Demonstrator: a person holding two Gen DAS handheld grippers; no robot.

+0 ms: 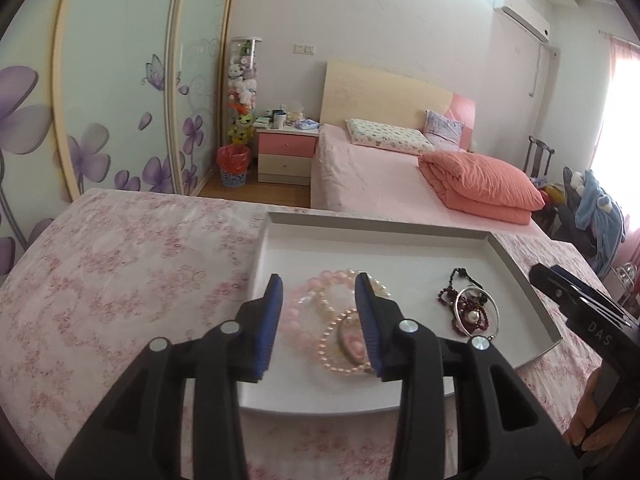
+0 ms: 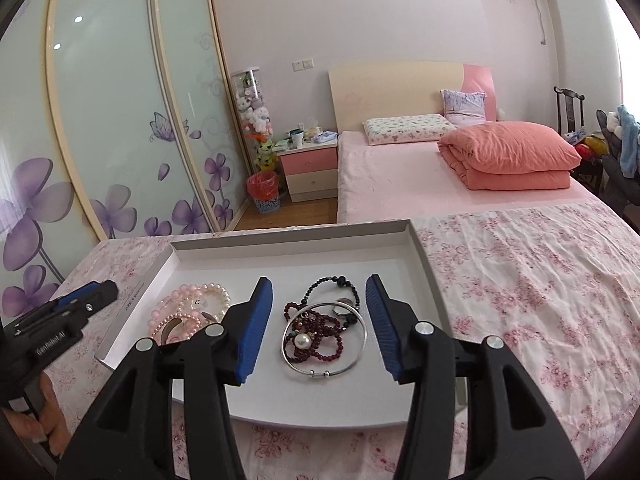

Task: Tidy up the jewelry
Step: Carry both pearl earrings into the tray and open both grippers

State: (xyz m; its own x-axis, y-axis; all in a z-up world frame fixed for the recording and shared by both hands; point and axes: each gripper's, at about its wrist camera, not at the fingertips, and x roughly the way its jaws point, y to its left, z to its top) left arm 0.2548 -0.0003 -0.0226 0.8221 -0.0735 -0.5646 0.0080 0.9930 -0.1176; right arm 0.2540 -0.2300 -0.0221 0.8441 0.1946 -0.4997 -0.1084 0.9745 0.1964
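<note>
your right hand-held gripper point(image 2: 319, 312) is open w/ the bangle point(image 2: 324, 340) pile dead ahead between its jaws, in the tray point(image 2: 420, 256). left hand-held gripper point(image 1: 319, 312) (also open) faces the pink beads point(image 1: 316, 312). right's nearer the bangle.

In the lower centre, the left gripper point(image 1: 320, 322) hangs spread wide over pink and pearl bracelets point(image 1: 336, 320) in a white tray point(image 1: 400, 248); dark red beads point(image 1: 466, 312) lie further right.
</note>
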